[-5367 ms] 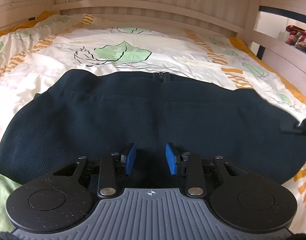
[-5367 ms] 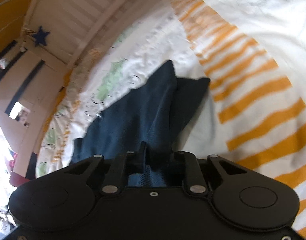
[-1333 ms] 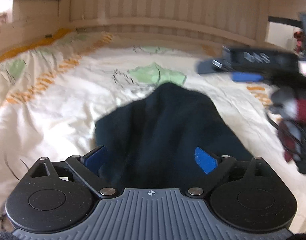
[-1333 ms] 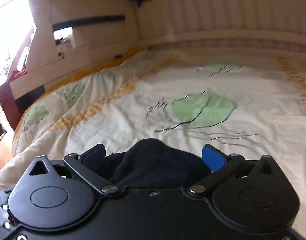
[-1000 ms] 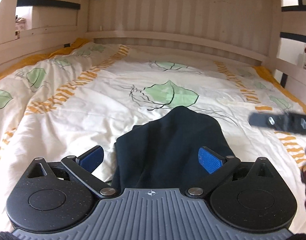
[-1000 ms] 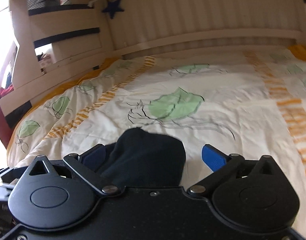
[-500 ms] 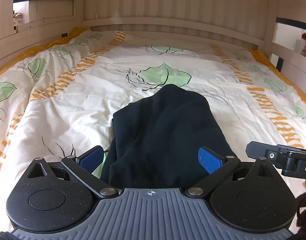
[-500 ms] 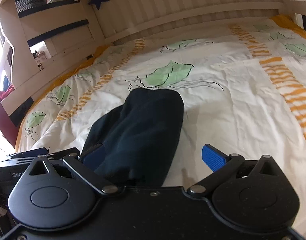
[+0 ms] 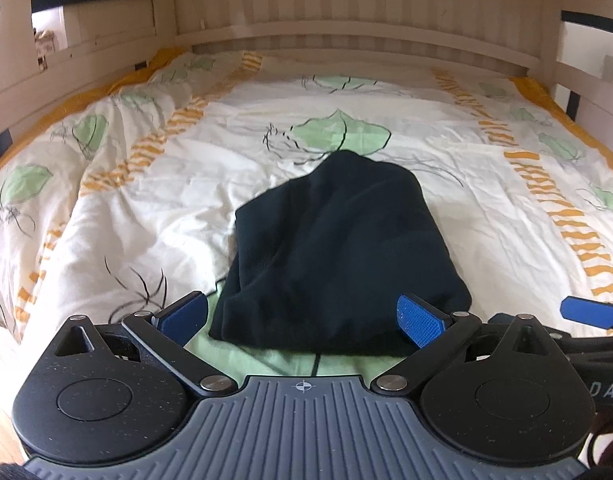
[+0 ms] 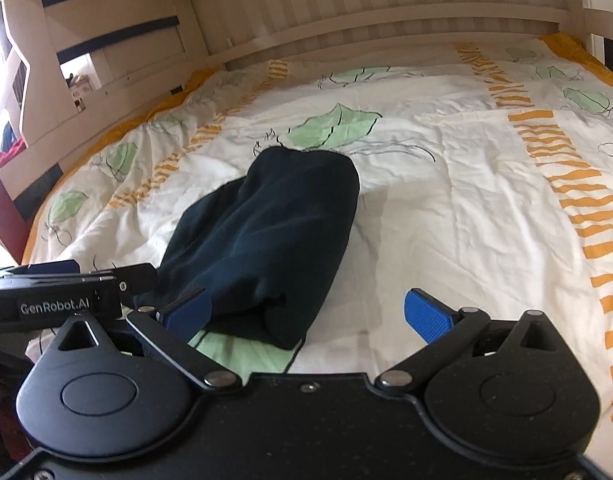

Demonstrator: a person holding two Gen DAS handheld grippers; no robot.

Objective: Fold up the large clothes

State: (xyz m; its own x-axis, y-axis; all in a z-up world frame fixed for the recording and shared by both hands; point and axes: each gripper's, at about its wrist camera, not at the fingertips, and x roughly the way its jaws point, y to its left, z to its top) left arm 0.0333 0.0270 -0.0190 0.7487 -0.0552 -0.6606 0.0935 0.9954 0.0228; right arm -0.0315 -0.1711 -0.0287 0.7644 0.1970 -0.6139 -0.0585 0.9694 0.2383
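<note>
Here, both grippers are released and hold nothing. In the left wrist view, the left gripper (image 9: 302, 318) sits at the lower centre with its blue pads spread wide; the garment (image 9: 338, 256) lies directly ahead of the jaws, its near edge between the two pads. In the right wrist view, the right gripper (image 10: 306, 316) is equally spread, with the garment (image 10: 262, 248) ahead and toward the left pad. By this framing, the left gripper is better centred on it. The dark garment lies folded on the quilt (image 9: 146, 208), mid-frame. Its long axis runs from the near edge toward the headboard (image 9: 366, 8), narrowing to a rounded far end.
</note>
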